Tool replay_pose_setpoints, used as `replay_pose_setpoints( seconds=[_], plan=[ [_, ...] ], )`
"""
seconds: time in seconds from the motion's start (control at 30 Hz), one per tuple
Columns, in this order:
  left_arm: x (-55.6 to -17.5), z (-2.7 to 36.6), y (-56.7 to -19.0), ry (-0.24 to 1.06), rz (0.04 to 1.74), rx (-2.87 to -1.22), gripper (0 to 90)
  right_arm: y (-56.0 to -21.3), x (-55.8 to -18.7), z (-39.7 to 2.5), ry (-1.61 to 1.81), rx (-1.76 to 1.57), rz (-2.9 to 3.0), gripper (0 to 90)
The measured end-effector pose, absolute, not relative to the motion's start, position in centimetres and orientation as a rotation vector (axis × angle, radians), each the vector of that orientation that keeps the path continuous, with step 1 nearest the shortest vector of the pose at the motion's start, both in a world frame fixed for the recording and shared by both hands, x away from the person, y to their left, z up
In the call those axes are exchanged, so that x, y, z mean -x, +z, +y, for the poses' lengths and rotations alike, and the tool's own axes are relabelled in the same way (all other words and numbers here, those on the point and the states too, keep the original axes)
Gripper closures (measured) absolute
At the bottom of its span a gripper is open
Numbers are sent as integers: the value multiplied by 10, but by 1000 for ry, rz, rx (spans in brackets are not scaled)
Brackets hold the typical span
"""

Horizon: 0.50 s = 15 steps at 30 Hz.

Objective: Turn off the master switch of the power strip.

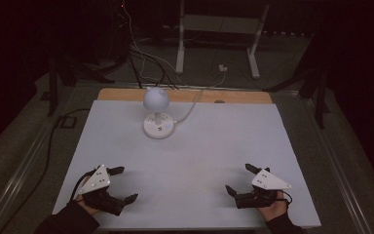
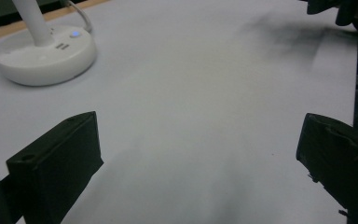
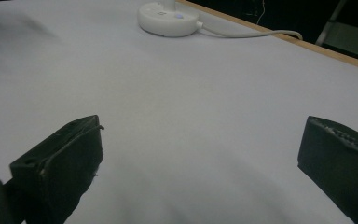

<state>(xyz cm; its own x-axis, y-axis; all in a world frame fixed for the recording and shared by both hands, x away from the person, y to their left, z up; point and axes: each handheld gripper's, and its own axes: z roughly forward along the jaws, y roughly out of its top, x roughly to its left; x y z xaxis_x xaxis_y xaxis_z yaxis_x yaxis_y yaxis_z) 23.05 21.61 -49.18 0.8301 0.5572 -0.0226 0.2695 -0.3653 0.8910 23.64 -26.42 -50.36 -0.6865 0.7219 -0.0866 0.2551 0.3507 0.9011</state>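
Observation:
A small white desk lamp (image 1: 157,109) with a round head and a round base stands near the far middle of the white table (image 1: 195,161). Its base (image 2: 44,53) lies ahead and to the left in the left gripper view, and its base (image 3: 168,18) lies at the top in the right gripper view. My left gripper (image 1: 124,184) rests open near the front left of the table, nothing between its jaws. Near the front right, my right gripper (image 1: 238,179) is open too, with bare tabletop between its jaws. Both are far from the lamp.
A white cable (image 1: 190,109) runs from the lamp base off the table's far wooden edge (image 1: 233,96). Beyond the table are the white legs of a desk frame (image 1: 180,44), loose wires on the floor, and dark stands at both sides. The room is dim.

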Motion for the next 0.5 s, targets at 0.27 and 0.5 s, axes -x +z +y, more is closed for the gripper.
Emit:
replay_pose_setpoints(
  seconds=[0.27,0.5],
  plan=[
    [-236,212,-482,348,610,-1960,4,-503,-236,-264,1305,-845,2138,0],
    [-242,208,-473,342,590,-1946,4,-503,-235,-265,1301,-853,2138,0]
  ],
)
